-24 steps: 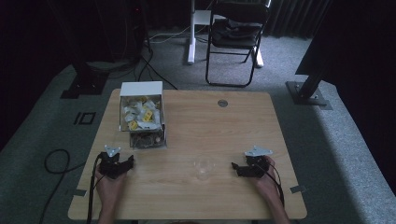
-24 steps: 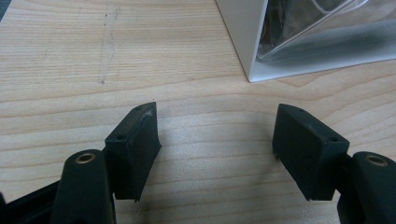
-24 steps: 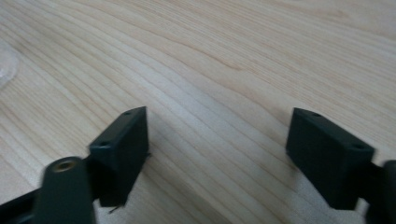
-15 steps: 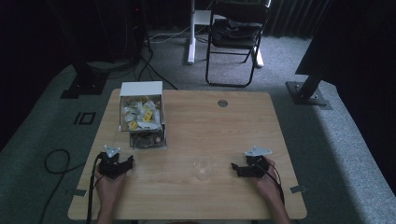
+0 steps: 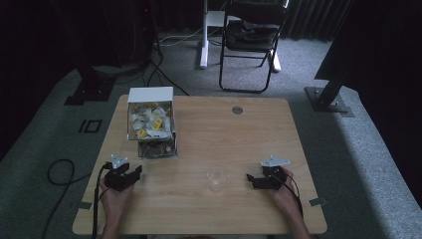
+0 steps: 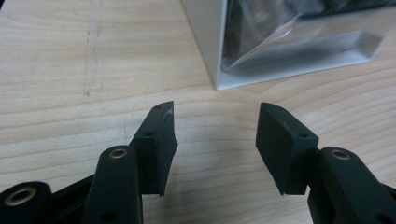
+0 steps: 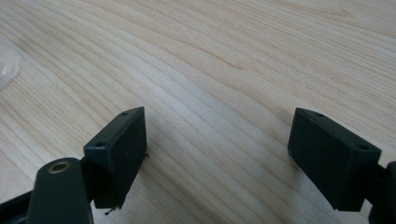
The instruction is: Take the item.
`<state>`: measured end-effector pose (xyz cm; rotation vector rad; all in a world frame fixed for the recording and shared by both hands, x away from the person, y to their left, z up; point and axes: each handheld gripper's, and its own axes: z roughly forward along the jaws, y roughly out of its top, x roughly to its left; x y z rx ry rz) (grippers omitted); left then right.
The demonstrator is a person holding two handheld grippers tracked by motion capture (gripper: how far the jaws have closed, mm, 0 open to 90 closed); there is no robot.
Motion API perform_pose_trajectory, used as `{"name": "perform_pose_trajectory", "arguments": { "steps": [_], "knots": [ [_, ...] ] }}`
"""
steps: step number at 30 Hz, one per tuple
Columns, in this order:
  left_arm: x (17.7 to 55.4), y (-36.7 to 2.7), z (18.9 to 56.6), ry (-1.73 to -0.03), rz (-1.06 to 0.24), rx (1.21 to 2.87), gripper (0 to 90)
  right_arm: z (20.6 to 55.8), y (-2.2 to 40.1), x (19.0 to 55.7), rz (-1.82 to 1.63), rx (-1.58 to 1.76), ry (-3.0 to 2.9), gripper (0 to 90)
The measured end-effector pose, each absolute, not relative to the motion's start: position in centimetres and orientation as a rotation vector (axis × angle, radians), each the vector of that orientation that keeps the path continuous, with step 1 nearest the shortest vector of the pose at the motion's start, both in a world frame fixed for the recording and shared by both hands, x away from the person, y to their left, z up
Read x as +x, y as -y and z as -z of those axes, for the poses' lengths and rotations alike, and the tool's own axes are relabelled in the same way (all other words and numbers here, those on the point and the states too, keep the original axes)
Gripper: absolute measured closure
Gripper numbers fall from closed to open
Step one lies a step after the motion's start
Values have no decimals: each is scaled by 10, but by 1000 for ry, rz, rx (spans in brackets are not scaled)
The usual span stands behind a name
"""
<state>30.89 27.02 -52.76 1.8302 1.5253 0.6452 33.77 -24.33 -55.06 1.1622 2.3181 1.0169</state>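
A white box (image 5: pixel 150 119) with a clear front stands at the table's left, full of small white and yellow packets. A clear plastic cup (image 5: pixel 217 178) sits upright near the front middle. My left gripper (image 5: pixel 135 173) rests open on the wood just in front of the box. In the left gripper view its jaws (image 6: pixel 216 135) are spread with nothing between them, and the box's corner (image 6: pixel 219 56) lies just beyond. My right gripper (image 5: pixel 250 180) lies open to the right of the cup, jaws (image 7: pixel 217 156) wide apart over bare wood. The cup's edge (image 7: pixel 7 60) shows at the far left.
The wooden table (image 5: pixel 249 134) has a round cable grommet (image 5: pixel 237 110) near its far edge. A folding chair (image 5: pixel 251 35) and a white desk leg (image 5: pixel 204 35) stand behind the table. A black cable (image 5: pixel 59 174) loops on the carpet at left.
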Motion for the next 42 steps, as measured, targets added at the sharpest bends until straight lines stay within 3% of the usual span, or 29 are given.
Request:
{"name": "perform_pose_trajectory", "arguments": {
  "steps": [17, 27, 39, 42],
  "knots": [
    [299, -253, 497, -1378, -669, 1850, 503, 551, 243, 336, -1017, 1161, -2317, 198],
    [299, -241, 484, -1319, -683, 1848, 569, 551, 243, 336, -1017, 1163, -2317, 198],
    [309, -224, 482, -1270, -661, 1876, 580, 551, 243, 336, -1016, 1164, -2317, 198],
    [314, -220, 484, -1256, -652, 1889, 537, 551, 243, 336, -1016, 1164, -2317, 198]
  ]
}}
